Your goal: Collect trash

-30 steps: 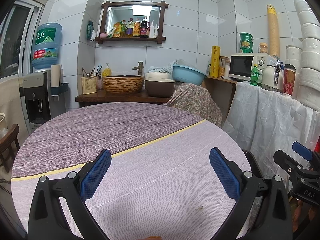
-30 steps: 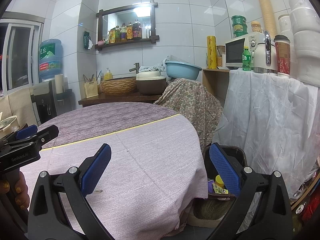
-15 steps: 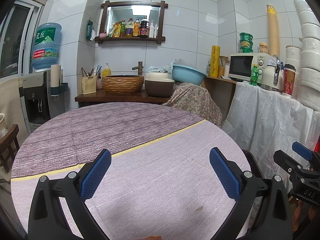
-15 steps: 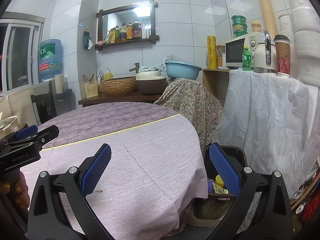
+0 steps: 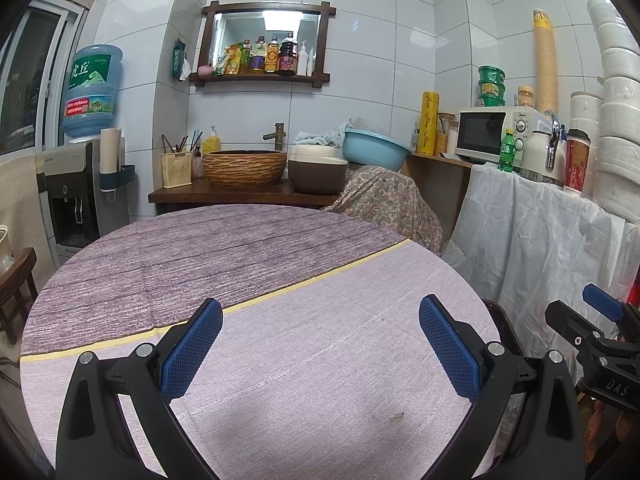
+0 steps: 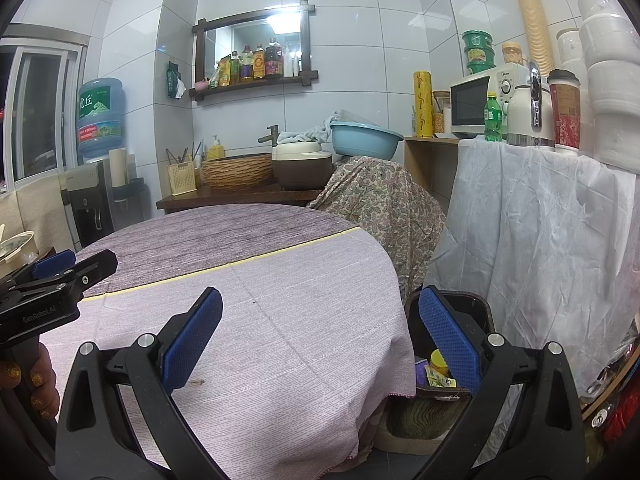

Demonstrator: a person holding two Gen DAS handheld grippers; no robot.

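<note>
Both tools hang a little above the round cloth-covered counter (image 5: 280,360), the left tool (image 5: 320,344) over its near half and the right tool (image 6: 320,336) at its right-hand edge, and each has its blue pads spread wide with nothing between them. I would judge they are held this way because the clearing is about over: the cloth shows no wrapper or scrap, only a tiny brownish speck (image 5: 398,415) near the left tool's right pad (a crumb or a stain, too small to tell). The trash itself sits in the dark bin (image 6: 476,312) on the floor just beside the counter's right edge, where a yellow cap (image 6: 437,360) and some wrappers (image 6: 440,380) show behind the right tool's pad. That tool seems placed over the bin's mouth on purpose, as one would hold it for dropping something in. A hand (image 6: 32,384) grips the left tool's handle at the counter's left side. Compared with a second ago nothing has shifted: both tools are just as wide and in the same spots, and the bin's contents look the same.
</note>
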